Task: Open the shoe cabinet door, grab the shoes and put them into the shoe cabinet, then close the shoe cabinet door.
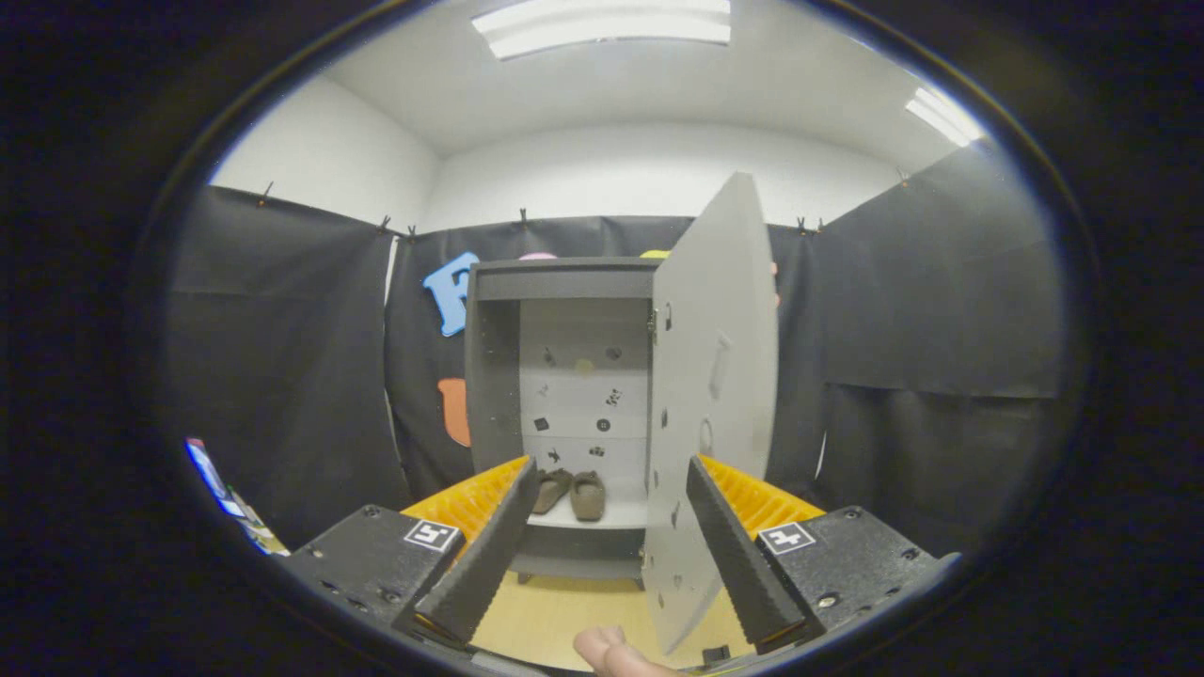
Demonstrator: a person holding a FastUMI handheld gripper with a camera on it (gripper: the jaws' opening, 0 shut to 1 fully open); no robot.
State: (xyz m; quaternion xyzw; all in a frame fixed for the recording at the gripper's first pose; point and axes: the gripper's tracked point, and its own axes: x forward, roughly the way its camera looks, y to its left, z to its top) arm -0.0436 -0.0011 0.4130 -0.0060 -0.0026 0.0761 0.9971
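Against black cloth wall, grey shoe cabinet [564,282] standing open, door [712,395] hiding right side; brown shoes [570,493] sitting inside; gripper [611,555] spreading apart, empty.

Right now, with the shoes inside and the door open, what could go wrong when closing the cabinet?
1. The hand-held gripper is open and holds nothing; the door edge stands just ahead of its fingers, so a careless push may jam the door edge between them.
2. The shoes sit near the front of the shelf; the closing door may catch their toes.
3. A fingertip shows below the door; it might get struck.
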